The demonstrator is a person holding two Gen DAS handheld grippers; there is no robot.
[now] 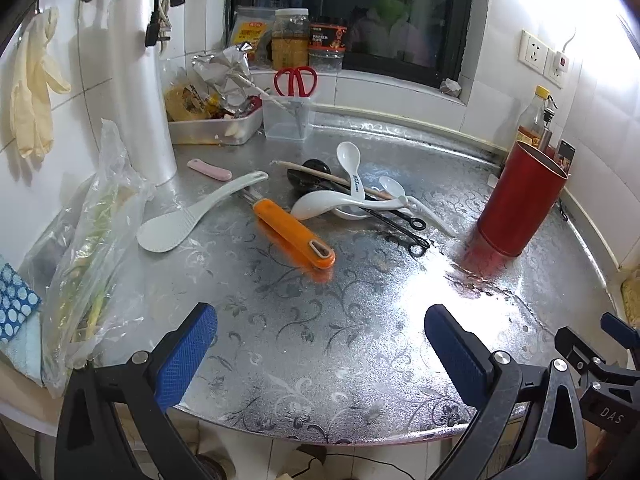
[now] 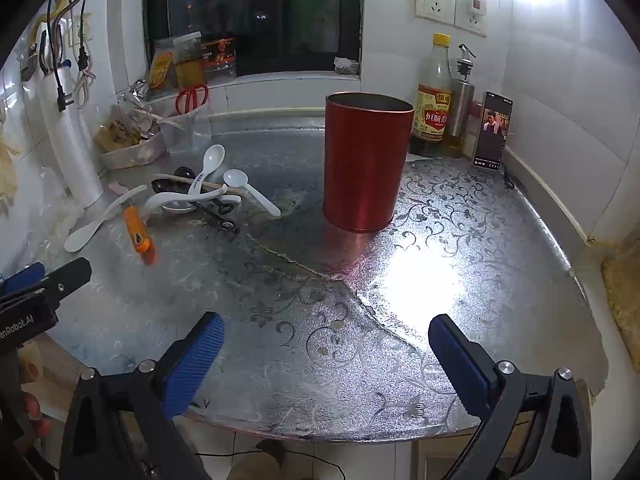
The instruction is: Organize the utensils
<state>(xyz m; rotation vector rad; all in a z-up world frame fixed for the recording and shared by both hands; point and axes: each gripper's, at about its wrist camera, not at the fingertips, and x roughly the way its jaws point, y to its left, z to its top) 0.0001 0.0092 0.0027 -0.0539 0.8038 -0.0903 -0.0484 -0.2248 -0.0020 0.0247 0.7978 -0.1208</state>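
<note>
Utensils lie loose on the foil-covered counter [image 1: 320, 320]: a white rice paddle [image 1: 192, 216], an orange-handled tool [image 1: 294, 234], several white spoons [image 1: 350, 168], a chopstick [image 1: 332, 178], black spoons [image 1: 396, 220] and a small pink piece [image 1: 210, 169]. A tall, upright red canister [image 1: 520, 204] [image 2: 366, 164] stands to their right. My left gripper [image 1: 320, 354] is open over the counter's front edge, well short of the pile. My right gripper [image 2: 326, 354] is open too, in front of the canister, holding nothing.
A clear cup with red scissors [image 1: 294, 82] and a tray of packets [image 1: 216, 128] sit at the back left. A plastic bag [image 1: 92, 240] lies at the left edge. Bottles [image 2: 434, 92] and a phone [image 2: 492, 130] stand behind the canister.
</note>
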